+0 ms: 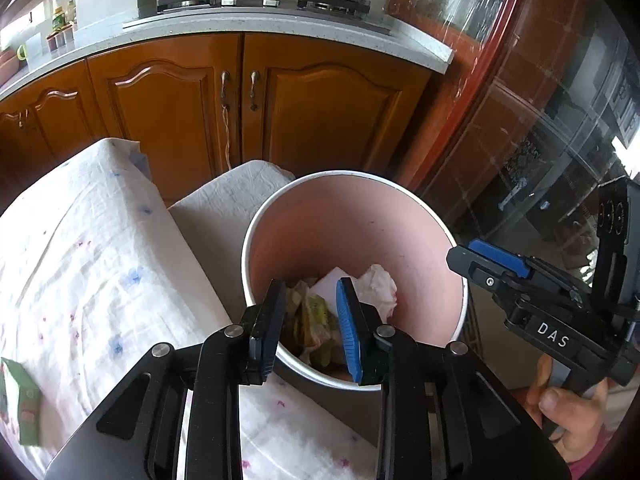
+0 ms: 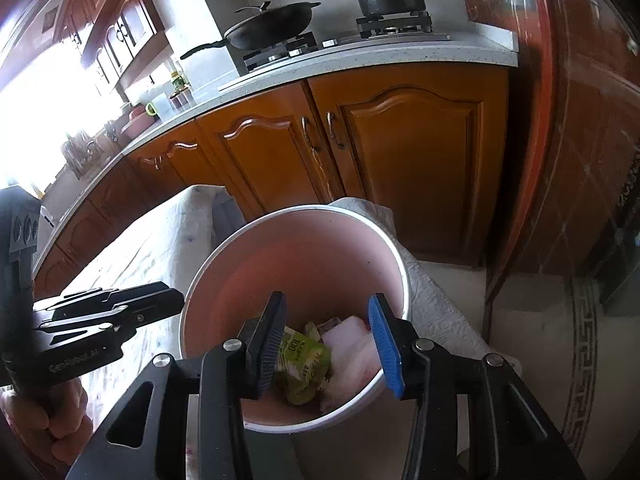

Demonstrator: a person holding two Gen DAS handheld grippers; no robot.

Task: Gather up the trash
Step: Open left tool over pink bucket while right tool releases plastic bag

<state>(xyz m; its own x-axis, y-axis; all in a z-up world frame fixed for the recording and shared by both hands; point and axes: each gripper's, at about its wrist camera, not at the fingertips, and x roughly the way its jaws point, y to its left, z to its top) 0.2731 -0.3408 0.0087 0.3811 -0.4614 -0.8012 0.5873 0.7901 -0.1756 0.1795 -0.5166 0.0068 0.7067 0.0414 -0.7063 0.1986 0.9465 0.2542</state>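
A pink bin (image 1: 340, 220) with a white rim stands beside the cloth-covered table. Inside lie a crumpled green wrapper (image 1: 316, 312) and white tissue (image 1: 378, 284). My left gripper (image 1: 310, 292) hovers over the bin's near rim, open, with nothing pressed between its pads. My right gripper (image 1: 480, 256) reaches in from the right at the rim. In the right wrist view the right gripper (image 2: 327, 308) is open above the bin (image 2: 304, 256). The green wrapper (image 2: 304, 356) and tissue (image 2: 352, 344) lie below it. The left gripper (image 2: 172, 300) pokes in from the left.
The table with its white patterned cloth (image 1: 80, 240) fills the left, with a green packet (image 1: 20, 404) near its edge. Wooden cabinets (image 1: 160, 100) and a counter with a pan and a pot stand behind. A glass-fronted cabinet (image 1: 520, 100) is on the right. A hand (image 1: 568, 408) holds the right gripper.
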